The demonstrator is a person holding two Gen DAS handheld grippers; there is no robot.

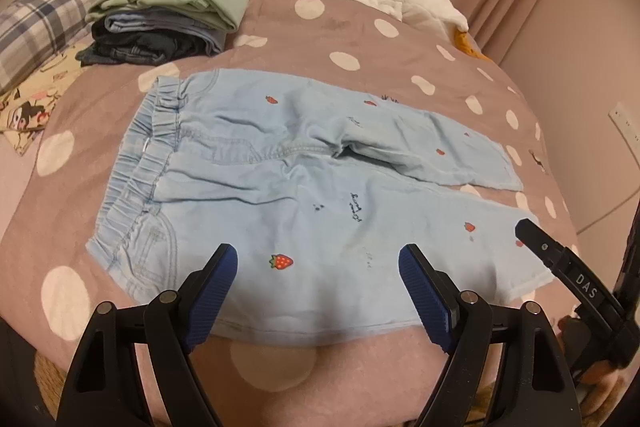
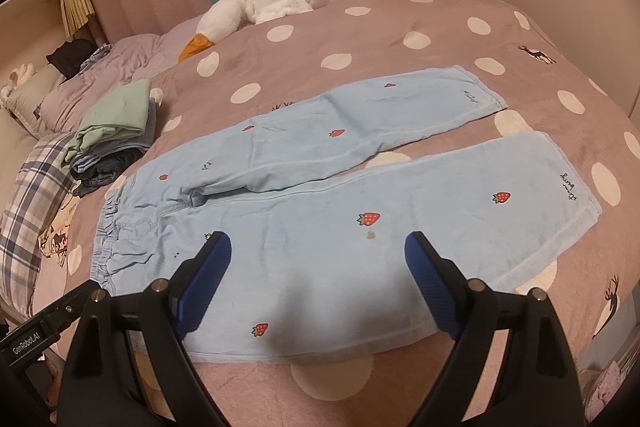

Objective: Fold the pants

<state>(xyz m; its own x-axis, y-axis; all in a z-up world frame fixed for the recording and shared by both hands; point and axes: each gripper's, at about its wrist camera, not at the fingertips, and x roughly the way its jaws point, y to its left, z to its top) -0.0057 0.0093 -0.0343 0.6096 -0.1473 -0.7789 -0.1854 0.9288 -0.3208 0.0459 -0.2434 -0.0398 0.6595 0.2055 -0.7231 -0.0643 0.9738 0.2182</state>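
1. On the bed, over the dotted blanket [image 1: 360, 39], the pants [image 1: 304, 187] lie flat and spread out. The waistband [image 1: 140, 163] is toward the pile of folded clothes [image 1: 168, 15], and the two legs run the other way with a gap between them.
2. My left gripper [image 1: 318, 263] hovers over the near leg close to the waist. Its jaws are spread wide, with nothing pinched between them.
3. My right gripper [image 2: 318, 255] hovers over the same near leg [image 2: 400, 239], further toward the hem [image 2: 572, 187]. It is also spread wide and empty.
4. I judge the step in hand is to take the near edge of this leg and fold it over the far leg [image 2: 360, 123].
5. To do this well, I would lower both grippers to the near edge, so each one takes the cloth and not the blanket below.
6. I would lift both sides together, so the leg stays straight.
7. I would lay it so the hems and outer seams meet, then press out the wrinkles near the crotch.
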